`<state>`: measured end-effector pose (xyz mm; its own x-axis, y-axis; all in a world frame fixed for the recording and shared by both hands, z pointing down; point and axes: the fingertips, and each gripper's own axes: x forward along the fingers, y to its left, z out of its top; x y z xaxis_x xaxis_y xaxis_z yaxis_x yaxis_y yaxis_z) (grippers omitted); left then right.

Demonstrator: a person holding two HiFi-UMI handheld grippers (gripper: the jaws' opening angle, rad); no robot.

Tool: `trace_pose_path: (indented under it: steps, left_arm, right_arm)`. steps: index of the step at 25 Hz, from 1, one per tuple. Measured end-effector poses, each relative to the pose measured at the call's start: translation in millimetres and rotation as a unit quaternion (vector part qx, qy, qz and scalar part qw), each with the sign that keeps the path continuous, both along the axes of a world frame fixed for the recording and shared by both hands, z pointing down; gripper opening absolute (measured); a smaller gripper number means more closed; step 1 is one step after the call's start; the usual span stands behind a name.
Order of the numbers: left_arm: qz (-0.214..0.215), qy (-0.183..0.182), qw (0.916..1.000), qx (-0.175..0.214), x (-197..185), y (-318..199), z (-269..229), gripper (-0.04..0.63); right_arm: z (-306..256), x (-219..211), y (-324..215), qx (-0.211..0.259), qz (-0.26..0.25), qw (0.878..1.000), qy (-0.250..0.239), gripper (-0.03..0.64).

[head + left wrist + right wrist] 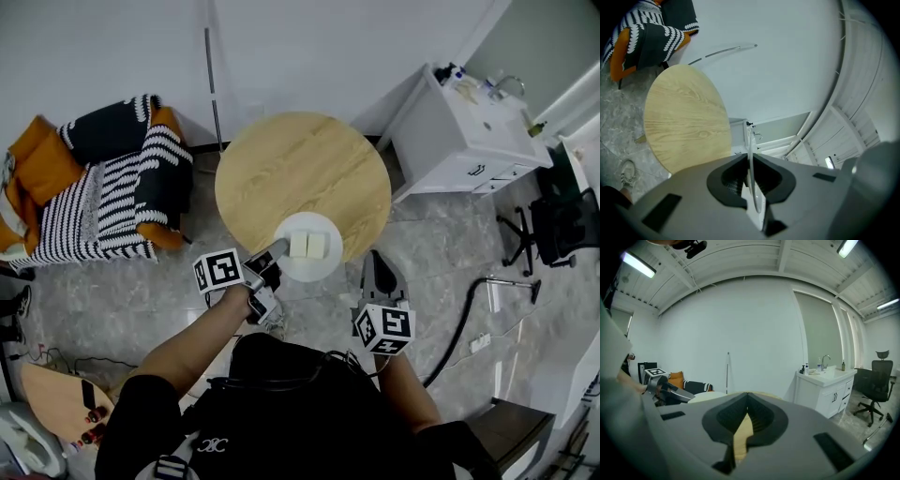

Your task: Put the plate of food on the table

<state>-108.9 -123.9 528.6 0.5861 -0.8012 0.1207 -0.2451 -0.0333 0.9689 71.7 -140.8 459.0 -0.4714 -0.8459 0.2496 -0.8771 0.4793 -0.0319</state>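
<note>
A white plate [309, 270] with two pale blocks of food [307, 246] sits over the near edge of the round wooden table [300, 173], partly past the rim. I cannot tell if it rests on the wood. My left gripper [277, 249] is shut on the plate's left edge. In the left gripper view the plate's rim [751, 154] runs edge-on between the closed jaws [751, 180], with the table [684, 122] beyond. My right gripper [375, 262] hangs to the right of the plate, off the table, shut and holding nothing [746, 420].
A striped and orange armchair [103, 183] stands left of the table. A white sink cabinet [464, 131] is at the back right, with a black office chair [553, 225] beside it. A black hose [464, 319] lies on the floor. A thin pole [214, 89] leans on the wall.
</note>
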Motion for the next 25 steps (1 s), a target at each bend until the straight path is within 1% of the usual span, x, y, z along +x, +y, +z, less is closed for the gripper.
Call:
trace_pose_path:
  steps: [8,14,20,25]
  left_arm:
    - [0.023,0.018,0.9996,0.000,-35,-36,2,0.023]
    - [0.040,0.026,0.9988,-0.010,-42,-54,5,0.023]
    - [0.036,0.026,0.9988,-0.019,-48,-64,17,0.023]
    - [0.042,0.008,0.9990,-0.016,-52,-73,25,0.023]
  right_arm:
    - [-6,-40,-33,0.005,0.017,1.000,0.005,0.008]
    - [-5,-48,-38,-0.009,0.031,0.999,0.010,0.008]
    - [4,-53,-49,-0.018,0.038,0.999,0.011,0.008]
    - [3,-60,-66,-0.023,0.028,0.999,0.012,0.008]
